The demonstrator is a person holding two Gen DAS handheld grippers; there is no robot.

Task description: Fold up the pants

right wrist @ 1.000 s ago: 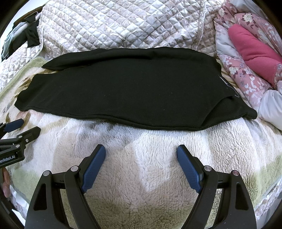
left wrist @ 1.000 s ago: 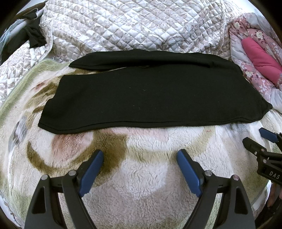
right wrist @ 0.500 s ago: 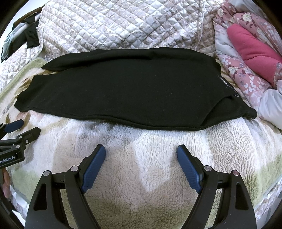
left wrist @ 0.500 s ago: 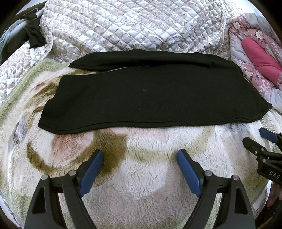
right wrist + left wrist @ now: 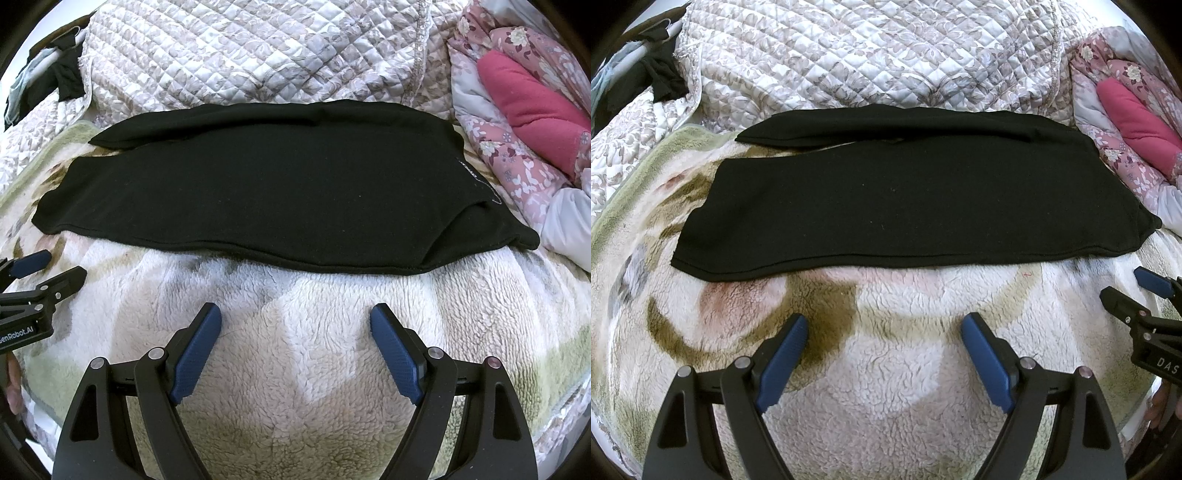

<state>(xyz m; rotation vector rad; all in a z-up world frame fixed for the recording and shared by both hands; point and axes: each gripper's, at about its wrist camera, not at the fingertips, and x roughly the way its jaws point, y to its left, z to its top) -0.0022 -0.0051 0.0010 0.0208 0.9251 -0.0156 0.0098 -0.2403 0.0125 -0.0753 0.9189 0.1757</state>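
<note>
Black pants [image 5: 905,199] lie flat across a fleece blanket, folded lengthwise, legs to the left and waist to the right; they also show in the right wrist view [image 5: 266,184]. My left gripper [image 5: 884,325] is open and empty, hovering over the blanket short of the pants' near edge. My right gripper [image 5: 295,315] is open and empty, likewise short of the near edge. Each gripper shows at the edge of the other's view, the right one [image 5: 1145,291] and the left one [image 5: 48,269].
The fleece blanket [image 5: 886,369] covers the bed. A quilted cover [image 5: 868,55] is bunched behind the pants. Pink floral bedding with a pink cushion [image 5: 528,107] lies at the right. Dark clothes [image 5: 661,77] lie at the far left.
</note>
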